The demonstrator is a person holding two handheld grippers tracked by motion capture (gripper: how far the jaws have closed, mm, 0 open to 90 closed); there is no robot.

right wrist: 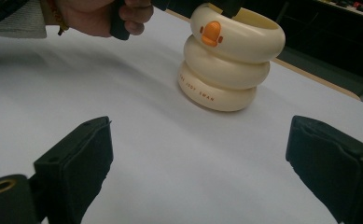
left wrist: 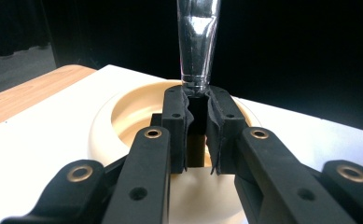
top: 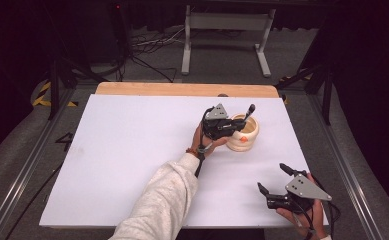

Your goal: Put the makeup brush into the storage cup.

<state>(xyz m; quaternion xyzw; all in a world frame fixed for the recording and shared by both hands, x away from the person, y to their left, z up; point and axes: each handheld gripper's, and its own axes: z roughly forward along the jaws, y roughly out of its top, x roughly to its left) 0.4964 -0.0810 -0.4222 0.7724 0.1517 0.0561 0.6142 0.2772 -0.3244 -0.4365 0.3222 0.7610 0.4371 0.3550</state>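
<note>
I am holding my left tool (top: 230, 126) over the holder (top: 243, 134), its jaws pinching a slim thing (left wrist: 198, 42) with a clear upper part and a dark lower end, upright above the holder's mouth; what the thing is I cannot tell. The holder, cream and ringed with an orange spot on its side, is standing toward the far right corner of the table (top: 132, 150), well short of the edge. My right tool (top: 277, 187) is resting near the right end of the near edge, jaws spread wide, gripping nothing.

To do this step well, I judge I should be keeping the thing plumb and centred over the mouth, moving it straight and slowly so its end is not catching the rim and tipping the holder; my right tool is free to steady the holder if it rocks.

The table is covered in plain white, a wooden strip showing along the far edge; beyond it grey floor, cables, a metal stand, and darkness.
</note>
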